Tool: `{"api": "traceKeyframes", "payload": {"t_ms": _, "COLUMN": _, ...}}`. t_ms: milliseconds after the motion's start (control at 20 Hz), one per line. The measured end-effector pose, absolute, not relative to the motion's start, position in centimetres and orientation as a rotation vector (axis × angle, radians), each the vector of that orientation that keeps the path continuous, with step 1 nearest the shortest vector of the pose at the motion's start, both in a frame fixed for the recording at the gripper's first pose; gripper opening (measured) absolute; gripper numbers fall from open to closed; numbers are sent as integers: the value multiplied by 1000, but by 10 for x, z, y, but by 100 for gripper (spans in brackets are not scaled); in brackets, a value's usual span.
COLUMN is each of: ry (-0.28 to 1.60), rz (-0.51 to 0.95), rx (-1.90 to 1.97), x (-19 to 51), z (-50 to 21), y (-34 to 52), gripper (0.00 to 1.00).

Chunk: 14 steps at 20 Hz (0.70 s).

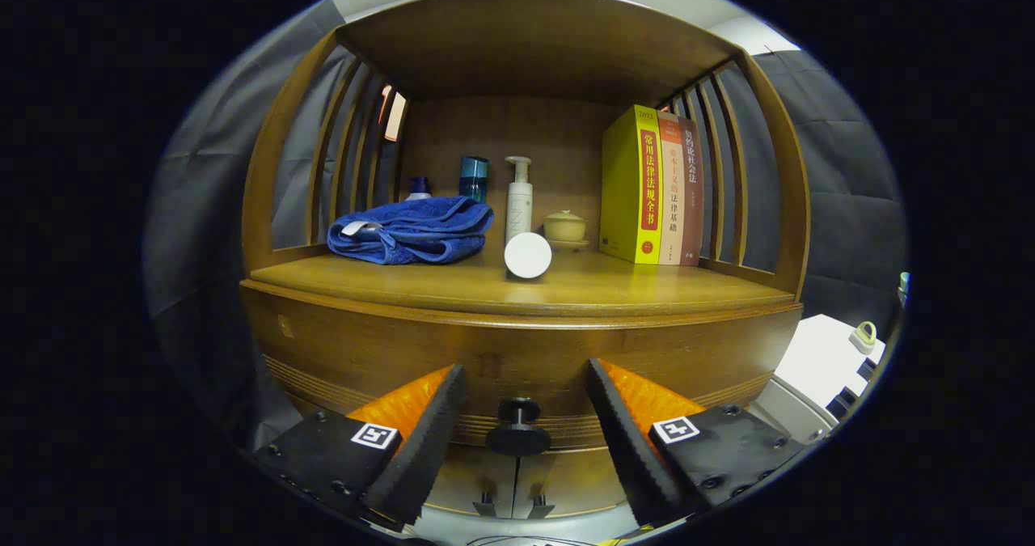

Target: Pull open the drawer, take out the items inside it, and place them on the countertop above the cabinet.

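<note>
A wooden cabinet faces me with its drawer point(517, 352) closed. The drawer's dark round knob point(517, 431) sits in the gap between my fingers, slightly ahead of them, touching neither. My gripper point(524, 383) is open, fingertips close to the drawer front. Above the drawer lies the wooden countertop point(614, 287), under a shelf roof. What is inside the drawer is hidden.
On the countertop lie a folded blue towel point(416, 230), a white round container point(527, 256), a white pump bottle point(518, 200), two blue bottles point(474, 177), a small lidded cup point(564, 227) and upright books point(651, 186). Slatted sides close the shelf. A white box point(825, 360) stands to the right.
</note>
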<state>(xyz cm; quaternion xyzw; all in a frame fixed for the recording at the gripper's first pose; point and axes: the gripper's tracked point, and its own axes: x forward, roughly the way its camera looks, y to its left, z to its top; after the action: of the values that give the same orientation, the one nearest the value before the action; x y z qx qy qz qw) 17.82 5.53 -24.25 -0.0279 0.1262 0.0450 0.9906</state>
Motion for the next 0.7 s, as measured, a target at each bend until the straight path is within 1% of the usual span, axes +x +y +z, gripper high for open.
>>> {"api": "traceKeyframes", "payload": {"t_ms": 200, "ry": 201, "rz": 67, "rx": -62, "x": 157, "z": -200, "y": 44, "gripper": 99}}
{"api": "traceKeyframes", "payload": {"t_ms": 400, "ry": 161, "rz": 59, "rx": -63, "x": 119, "z": -151, "y": 36, "gripper": 99}}
{"api": "traceKeyframes", "payload": {"t_ms": 600, "ry": 134, "rz": 2, "rx": -97, "x": 77, "z": -108, "y": 10, "gripper": 99}}
{"api": "traceKeyframes", "payload": {"t_ms": 700, "ry": 112, "rz": 11, "rx": -93, "x": 63, "z": -91, "y": 7, "gripper": 99}}
